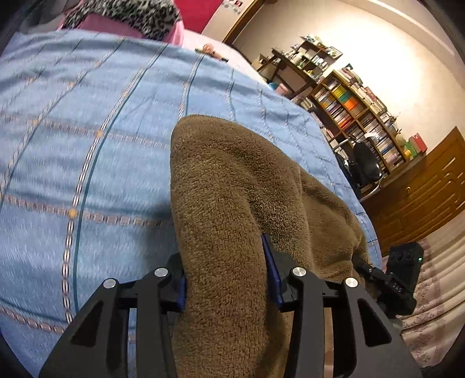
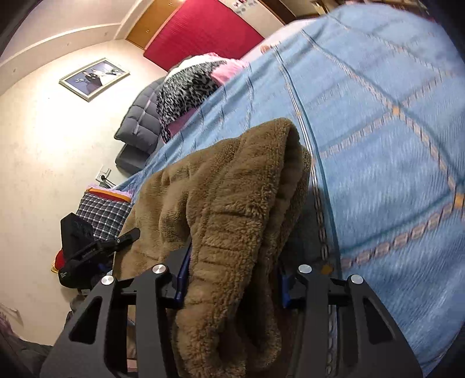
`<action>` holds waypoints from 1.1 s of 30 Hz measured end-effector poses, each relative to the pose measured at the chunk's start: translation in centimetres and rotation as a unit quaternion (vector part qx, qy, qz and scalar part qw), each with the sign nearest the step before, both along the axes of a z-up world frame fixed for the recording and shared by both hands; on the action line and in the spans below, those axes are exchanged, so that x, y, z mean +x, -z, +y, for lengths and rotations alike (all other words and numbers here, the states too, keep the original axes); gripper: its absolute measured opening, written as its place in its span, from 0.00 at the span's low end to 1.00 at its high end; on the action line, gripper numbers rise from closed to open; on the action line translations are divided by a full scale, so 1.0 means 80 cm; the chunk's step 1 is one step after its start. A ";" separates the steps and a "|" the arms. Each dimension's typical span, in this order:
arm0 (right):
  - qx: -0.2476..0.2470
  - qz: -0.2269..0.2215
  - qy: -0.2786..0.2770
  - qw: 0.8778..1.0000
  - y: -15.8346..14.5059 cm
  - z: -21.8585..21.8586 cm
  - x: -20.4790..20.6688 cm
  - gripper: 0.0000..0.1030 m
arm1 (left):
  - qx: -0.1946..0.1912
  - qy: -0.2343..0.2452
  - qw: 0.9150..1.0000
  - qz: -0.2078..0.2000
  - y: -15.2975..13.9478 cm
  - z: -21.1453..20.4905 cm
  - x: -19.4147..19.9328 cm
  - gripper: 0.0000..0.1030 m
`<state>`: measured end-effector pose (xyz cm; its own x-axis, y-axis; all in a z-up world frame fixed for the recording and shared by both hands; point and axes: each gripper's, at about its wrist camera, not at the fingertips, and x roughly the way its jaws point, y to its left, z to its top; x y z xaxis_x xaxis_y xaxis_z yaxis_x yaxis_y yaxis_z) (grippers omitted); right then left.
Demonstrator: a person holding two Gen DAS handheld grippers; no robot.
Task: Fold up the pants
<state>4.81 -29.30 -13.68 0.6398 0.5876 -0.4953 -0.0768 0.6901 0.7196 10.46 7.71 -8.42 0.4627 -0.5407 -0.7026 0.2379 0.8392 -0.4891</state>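
Note:
The brown fleece pants [image 1: 232, 203] lie on a blue checked bedspread [image 1: 87, 145]. My left gripper [image 1: 226, 279] is shut on a thick fold of the brown pants, the fabric bulging between its blue pads and draping toward the camera. In the right wrist view the brown pants [image 2: 232, 203] are bunched the same way, and my right gripper [image 2: 232, 285] is shut on a thick fold of them. The right gripper [image 1: 398, 279] shows at the pants' right edge in the left wrist view. The left gripper [image 2: 87, 247] shows at their left edge in the right wrist view.
A leopard-print and pink pile [image 1: 130, 17] lies at the head of the bed, beside a dark puffy jacket [image 2: 139, 122]. A bookshelf [image 1: 357, 116], an office chair [image 1: 366, 165] and wooden cabinets [image 1: 421, 197] stand right of the bed. A checked cloth [image 2: 101, 212] lies at its left edge.

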 end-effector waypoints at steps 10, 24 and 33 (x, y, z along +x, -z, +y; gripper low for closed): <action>-0.025 -0.030 0.033 0.999 -0.040 -0.055 0.083 0.45 | 0.007 0.018 0.999 -0.027 -0.023 -0.072 0.101 0.40; -0.065 -0.032 0.066 0.995 -0.022 -0.146 0.258 0.45 | -0.009 0.038 0.999 -0.021 0.005 -0.172 0.279 0.40; -0.076 -0.007 0.067 0.995 0.029 -0.164 0.319 0.45 | 0.002 0.034 0.999 0.003 0.057 -0.193 0.339 0.41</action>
<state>30.36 -42.42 -16.02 0.7155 0.4146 -0.5623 0.0142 0.7961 0.6050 37.57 -7.70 -13.01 0.4207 -0.5670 -0.7082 0.2910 0.8237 -0.4866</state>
